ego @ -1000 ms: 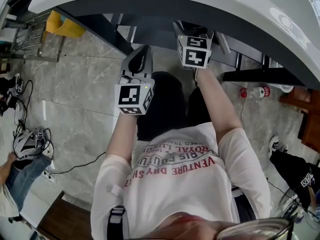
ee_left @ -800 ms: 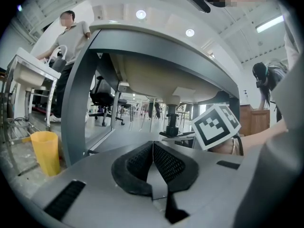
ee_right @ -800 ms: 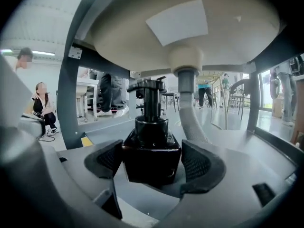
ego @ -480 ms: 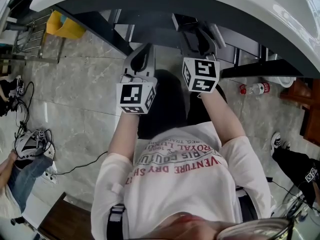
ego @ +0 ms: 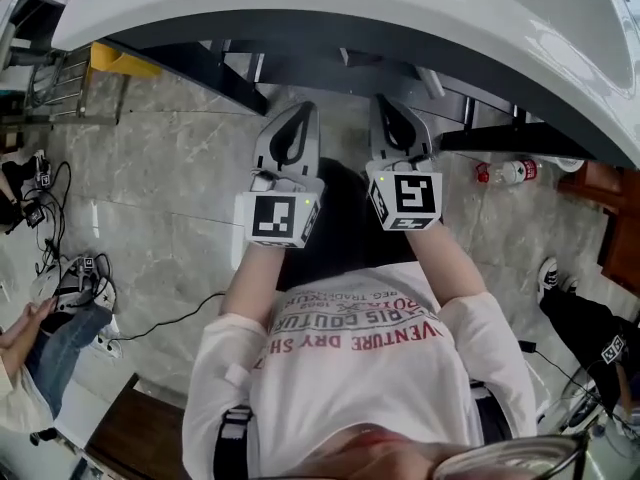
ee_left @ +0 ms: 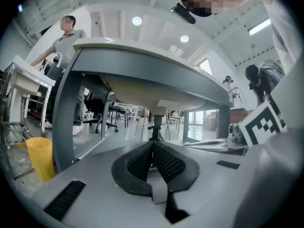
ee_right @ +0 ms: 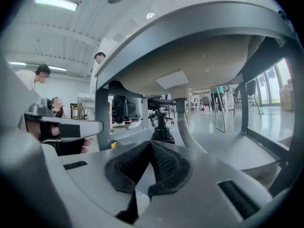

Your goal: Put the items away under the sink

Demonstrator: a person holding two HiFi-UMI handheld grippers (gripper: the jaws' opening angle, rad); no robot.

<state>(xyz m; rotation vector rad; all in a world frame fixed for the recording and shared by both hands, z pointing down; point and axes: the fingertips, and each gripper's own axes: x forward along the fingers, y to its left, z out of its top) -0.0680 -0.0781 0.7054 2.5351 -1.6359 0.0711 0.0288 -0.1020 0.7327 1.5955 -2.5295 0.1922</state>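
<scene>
The white sink counter point(ego: 400, 8) curves across the top of the head view on a dark grey frame point(ego: 210, 68). My left gripper point(ego: 296, 118) and right gripper point(ego: 388, 108) hang side by side just in front of its edge, both empty. The left gripper point(ee_left: 152, 144) is shut, pads together. The right gripper point(ee_right: 151, 143) has just been closing and is shut with nothing between its pads. The pale basin underside point(ee_right: 190, 56) and its drain pipe point(ee_right: 183, 122) lie ahead. A black upright object point(ee_right: 162, 127) stands beyond the jaws; I cannot tell what it is.
A bottle with a red label point(ego: 508, 175) lies on the tiled floor at the right. A yellow bin point(ego: 120, 60) and a metal rack point(ego: 55, 73) stand at the left. People sit at the lower left point(ego: 40, 338) and right point(ego: 590, 338), with cables on the floor.
Both grippers have drawn back toward me from under the counter, the right one farther. The right jaws, open half a second ago, are now shut.
</scene>
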